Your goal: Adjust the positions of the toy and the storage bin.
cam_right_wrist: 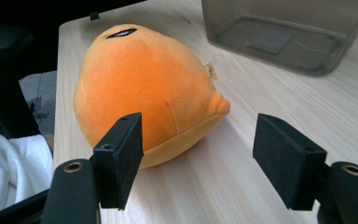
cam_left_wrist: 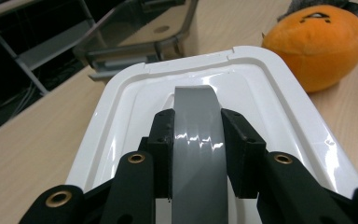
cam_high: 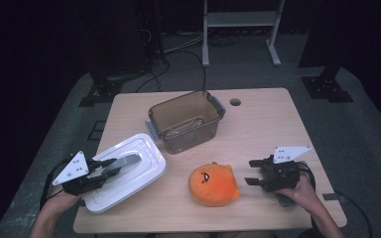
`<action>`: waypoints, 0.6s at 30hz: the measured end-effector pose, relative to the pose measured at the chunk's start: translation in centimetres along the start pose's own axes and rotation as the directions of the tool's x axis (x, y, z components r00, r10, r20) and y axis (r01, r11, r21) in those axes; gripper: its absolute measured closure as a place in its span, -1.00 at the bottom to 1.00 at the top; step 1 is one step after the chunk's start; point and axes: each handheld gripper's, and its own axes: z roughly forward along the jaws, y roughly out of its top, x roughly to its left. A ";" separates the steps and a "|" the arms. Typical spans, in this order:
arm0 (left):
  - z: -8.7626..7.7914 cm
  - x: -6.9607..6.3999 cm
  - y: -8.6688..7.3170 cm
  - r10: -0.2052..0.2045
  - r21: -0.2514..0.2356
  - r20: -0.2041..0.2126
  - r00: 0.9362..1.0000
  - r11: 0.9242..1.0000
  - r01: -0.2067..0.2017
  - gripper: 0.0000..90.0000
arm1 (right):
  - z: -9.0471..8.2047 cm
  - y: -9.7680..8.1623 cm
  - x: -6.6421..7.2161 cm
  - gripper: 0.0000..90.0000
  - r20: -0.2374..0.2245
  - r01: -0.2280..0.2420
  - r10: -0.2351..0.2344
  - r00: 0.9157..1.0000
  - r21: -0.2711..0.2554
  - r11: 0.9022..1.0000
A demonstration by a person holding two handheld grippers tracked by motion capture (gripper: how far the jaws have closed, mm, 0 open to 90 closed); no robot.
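Left tool (cam_left_wrist: 196, 154) clamped on lid handle (cam_left_wrist: 196, 135); right tool (cam_high: 252, 172) apart beside plush (cam_high: 213, 184). Pale wood tabletop (cam_high: 268, 124), tub (cam_high: 186, 120) at rear. Grey carpet (cam_high: 367, 139), dark room.

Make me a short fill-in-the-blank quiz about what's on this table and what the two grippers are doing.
1. The left gripper is shut on the white lid's grey ____.
2. The plush toy is ____ in colour.
3. The brown container stands with no ____ on it.
4. The right gripper's jaws are ____.

Missing words: handle; orange; lid; open
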 end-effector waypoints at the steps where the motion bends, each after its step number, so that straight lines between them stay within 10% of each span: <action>1: 0.2 -0.1 -0.3 -0.003 0.002 0.007 1.000 1.000 0.003 0.47 | 0.1 0.0 -0.1 -0.28 0.000 0.001 -0.001 1.000 0.003 1.000; 18: 2.6 -1.2 -3.9 -0.047 0.067 0.068 0.997 0.997 0.043 0.47 | -0.1 0.0 -0.1 -0.28 -0.002 0.000 0.000 1.000 -0.006 1.000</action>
